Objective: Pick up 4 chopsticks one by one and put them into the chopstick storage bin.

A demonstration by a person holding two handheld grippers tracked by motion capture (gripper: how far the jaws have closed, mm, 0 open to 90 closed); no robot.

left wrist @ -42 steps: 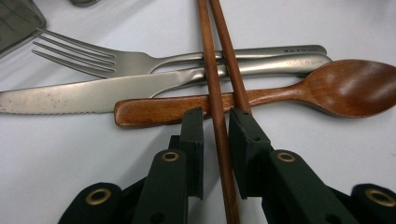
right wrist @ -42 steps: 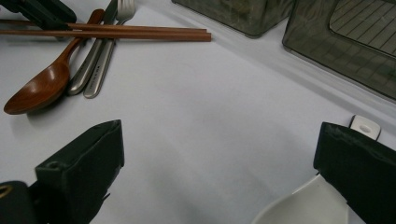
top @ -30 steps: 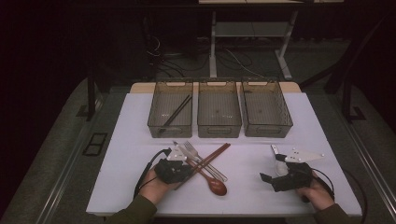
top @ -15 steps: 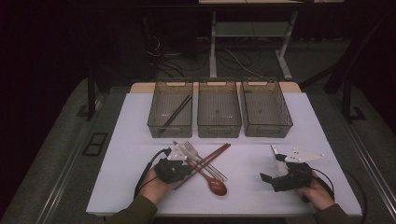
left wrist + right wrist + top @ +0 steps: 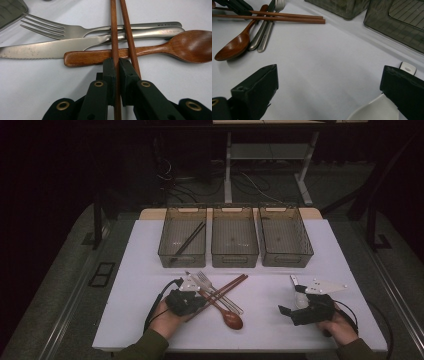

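Observation:
Two brown chopsticks (image 5: 225, 287) lie crossed over a wooden spoon (image 5: 227, 315), a steel fork (image 5: 212, 287) and a knife (image 5: 45, 50) on the white table (image 5: 140, 270). My left gripper (image 5: 117, 65) has just been closing and is now shut on the left chopstick (image 5: 113, 37), pads pressed on it just short of the spoon's handle (image 5: 87, 56). The second chopstick (image 5: 127, 32) runs beside the right pad. My right gripper (image 5: 329, 75) stands open at the right, low over bare table. A white spoon (image 5: 377, 107) lies by its right jaw.
Three smoky plastic bins stand in a row at the back: the left bin (image 5: 167, 252) holds black chopsticks (image 5: 189, 239), then the middle bin (image 5: 234, 257) and the right bin (image 5: 300, 255). Bare table stretches between the two grippers.

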